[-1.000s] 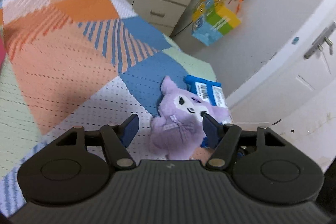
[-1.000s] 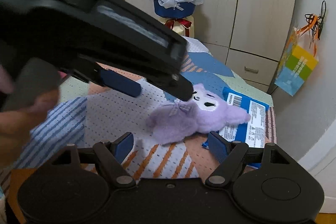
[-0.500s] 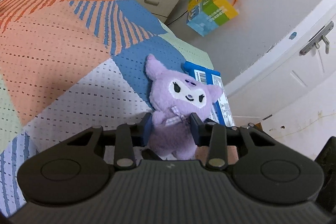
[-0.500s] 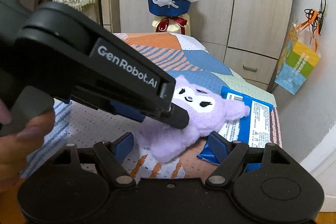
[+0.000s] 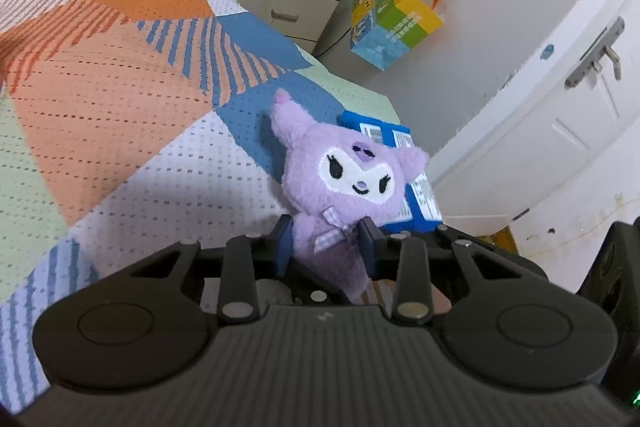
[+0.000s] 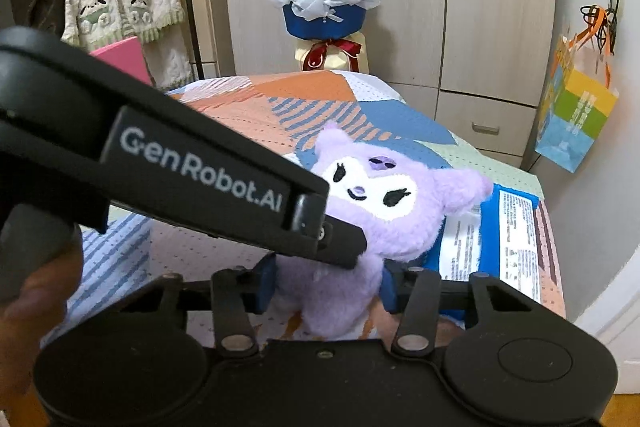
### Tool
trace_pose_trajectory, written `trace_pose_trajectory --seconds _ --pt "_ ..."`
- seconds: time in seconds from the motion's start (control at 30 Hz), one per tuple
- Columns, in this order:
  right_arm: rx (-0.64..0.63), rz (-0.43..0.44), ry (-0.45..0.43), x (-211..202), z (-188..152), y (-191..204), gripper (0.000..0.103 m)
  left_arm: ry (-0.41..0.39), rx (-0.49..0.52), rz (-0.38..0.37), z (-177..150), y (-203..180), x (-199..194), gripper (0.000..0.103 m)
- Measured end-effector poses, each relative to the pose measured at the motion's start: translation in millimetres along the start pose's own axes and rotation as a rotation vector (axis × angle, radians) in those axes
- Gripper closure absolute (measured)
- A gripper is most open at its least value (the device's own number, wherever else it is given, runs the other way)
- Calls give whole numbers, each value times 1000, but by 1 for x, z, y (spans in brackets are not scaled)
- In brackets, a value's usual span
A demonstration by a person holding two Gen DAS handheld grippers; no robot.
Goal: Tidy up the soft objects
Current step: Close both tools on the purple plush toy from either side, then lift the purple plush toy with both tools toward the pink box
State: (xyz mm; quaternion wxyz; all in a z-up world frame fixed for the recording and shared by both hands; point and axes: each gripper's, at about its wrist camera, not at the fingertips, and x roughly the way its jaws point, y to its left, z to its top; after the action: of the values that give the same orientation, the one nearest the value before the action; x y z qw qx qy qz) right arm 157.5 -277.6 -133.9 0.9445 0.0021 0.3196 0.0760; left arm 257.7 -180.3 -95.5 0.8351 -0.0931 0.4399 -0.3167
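Note:
A purple plush toy [image 5: 352, 179] with a white face lies on the patchwork bed cover [image 5: 120, 107], its head raised off the cover. My left gripper [image 5: 326, 247] has its blue pads pressed into the toy's body below the checked bow, and its jaws are still closing. In the right wrist view the same plush toy [image 6: 384, 211] sits between the pads of my right gripper [image 6: 326, 283], whose jaws are closing on its lower body. The left gripper's black housing [image 6: 180, 163] crosses that view from the left and hides part of the toy.
A blue printed packet [image 5: 416, 203] lies under and beside the toy at the bed's right edge. Beyond the bed stand a wardrobe and a bouquet [image 6: 324, 7]. A coloured paper bag [image 6: 576, 115] hangs on the right wall. A hand [image 6: 32, 299] holds the left gripper.
Both grippers have gone from wide open to closed around the plush toy. The toy has come up from lying flat, its head now raised toward the cameras.

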Motion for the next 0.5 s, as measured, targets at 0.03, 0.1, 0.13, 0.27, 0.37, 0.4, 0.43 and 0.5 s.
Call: trace_pose_trajectory --seconds 0.03,0.1,0.13,0.27,0.37,0.4,0.43,0.5 --pt "7 5 2 -2 -1 1 49 2 7 3 -2 -1 -3 69" --pt "16 9 5 -7 -4 4 49 8 22 9 -7 -4 -8 69" --pt "21 11 8 -10 -5 6 49 10 31 11 -9 -5 -12 69" --pt "39 23 15 -23 -11 13 49 14 56 14 -21 -10 -27 69" --pt "31 29 15 -35 -15 21 49 13 66 10 -30 -12 -39 69" --pt "27 29 15 -39 -17 23 49 13 68 8 -34 -13 -43 69" --pt "24 31 16 -43 -19 26 50 14 70 6 -37 -14 -47 69" --pt "24 36 23 -51 -22 30 50 18 80 3 -45 -15 -55 69"
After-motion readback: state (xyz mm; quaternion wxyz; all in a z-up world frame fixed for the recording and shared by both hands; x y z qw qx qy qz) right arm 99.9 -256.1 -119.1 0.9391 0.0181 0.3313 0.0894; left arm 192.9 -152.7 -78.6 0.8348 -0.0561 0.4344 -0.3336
